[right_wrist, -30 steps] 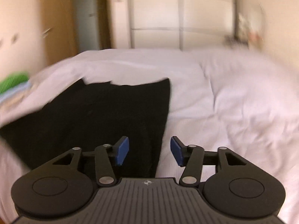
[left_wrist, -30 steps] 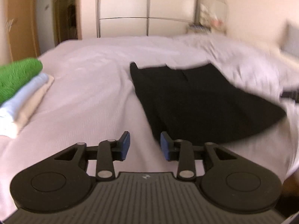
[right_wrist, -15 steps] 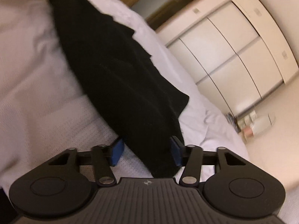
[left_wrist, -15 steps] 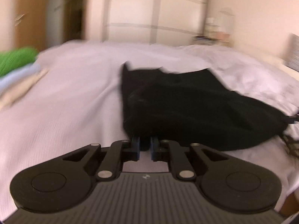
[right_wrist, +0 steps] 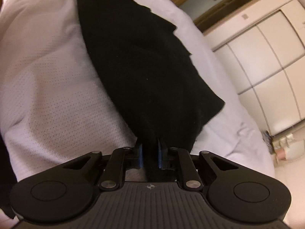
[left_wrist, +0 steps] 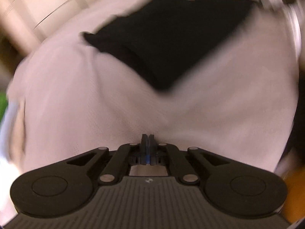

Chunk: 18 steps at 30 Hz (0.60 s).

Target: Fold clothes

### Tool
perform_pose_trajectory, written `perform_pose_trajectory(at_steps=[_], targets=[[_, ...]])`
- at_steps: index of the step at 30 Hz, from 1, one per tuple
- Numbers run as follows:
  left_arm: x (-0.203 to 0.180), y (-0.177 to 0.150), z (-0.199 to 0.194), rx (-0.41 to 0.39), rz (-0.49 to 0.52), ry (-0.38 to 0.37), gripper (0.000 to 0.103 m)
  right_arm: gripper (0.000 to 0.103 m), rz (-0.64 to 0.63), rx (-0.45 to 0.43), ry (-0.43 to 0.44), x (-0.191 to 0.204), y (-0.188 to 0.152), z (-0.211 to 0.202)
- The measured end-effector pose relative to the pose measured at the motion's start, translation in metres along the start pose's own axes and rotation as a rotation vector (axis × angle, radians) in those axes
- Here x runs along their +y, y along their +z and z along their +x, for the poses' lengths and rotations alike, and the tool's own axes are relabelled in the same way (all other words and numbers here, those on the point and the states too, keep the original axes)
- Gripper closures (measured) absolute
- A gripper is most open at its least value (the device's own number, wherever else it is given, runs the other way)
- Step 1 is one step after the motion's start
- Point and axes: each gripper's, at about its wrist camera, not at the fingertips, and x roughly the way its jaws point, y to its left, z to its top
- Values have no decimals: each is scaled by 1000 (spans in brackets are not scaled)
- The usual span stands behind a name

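A black garment (right_wrist: 144,70) lies on a white bed (right_wrist: 49,87). My right gripper (right_wrist: 150,148) is shut on the near corner of the black garment, with cloth bunched between its blue pads. In the left wrist view the garment (left_wrist: 167,38) lies farther off, partly folded with a thick doubled edge. My left gripper (left_wrist: 147,141) is shut, its tips pressed together against the white bed cover (left_wrist: 95,110), apart from the black garment. I cannot tell whether it pinches the cover. The left view is blurred.
White wardrobe doors (right_wrist: 266,57) and a wooden door frame (right_wrist: 219,5) stand beyond the bed. A stack of folded clothes, green and pale blue, shows at the far left edge of the left wrist view (left_wrist: 3,110).
My right gripper has closed on the garment's corner. My left gripper, shut half a second ago at the garment's edge, has moved away from it and tilted down toward the bed cover.
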Motion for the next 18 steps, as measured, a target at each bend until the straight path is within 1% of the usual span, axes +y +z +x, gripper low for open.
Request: perform_pose_trajectory(at_steps=[1,2,3,4,5,6,7,10,11,12,13,15,17,18], targets=[[3,4,-11,-65,-96,-19,100,81,50,-1,10,-5,0,-4],[3,9,-20,-128,-169,-38,95,79,99,-2,20,-10,1,-7],[2,14,-26,-190,-227,-54,85,77,150,-5,32,-16,1,-11],[1,19,-33,-252,-286,-70,82,76,204,-13,45,-23,2,-15],[0,24,-37,-309,-340,-83,78,76,258,-28,54,-31,3,-20],[-1,28,-35,-348,-380,-84,78,76,320,-44,64,-38,4,-24],[-2,32,-30,-370,-416,-82,78,76,391,-59,78,-46,3,-25],[-9,35,7,-264,-467,-40,79,74,604,-83,127,-64,-2,-18],[-11,32,20,-202,-472,-10,79,73,672,-80,146,-67,-9,-14],[-13,28,32,-146,-479,18,76,73,735,-68,164,-69,-16,-9],[-14,23,36,-122,-493,32,73,72,776,-48,174,-69,-24,-3],[-14,12,29,-128,-548,20,71,72,809,-24,171,-67,-33,1],[-14,10,16,-139,-582,23,71,72,799,-13,147,-68,-35,-10],[-14,11,8,-150,-593,24,73,71,802,-11,131,-70,-36,-16]])
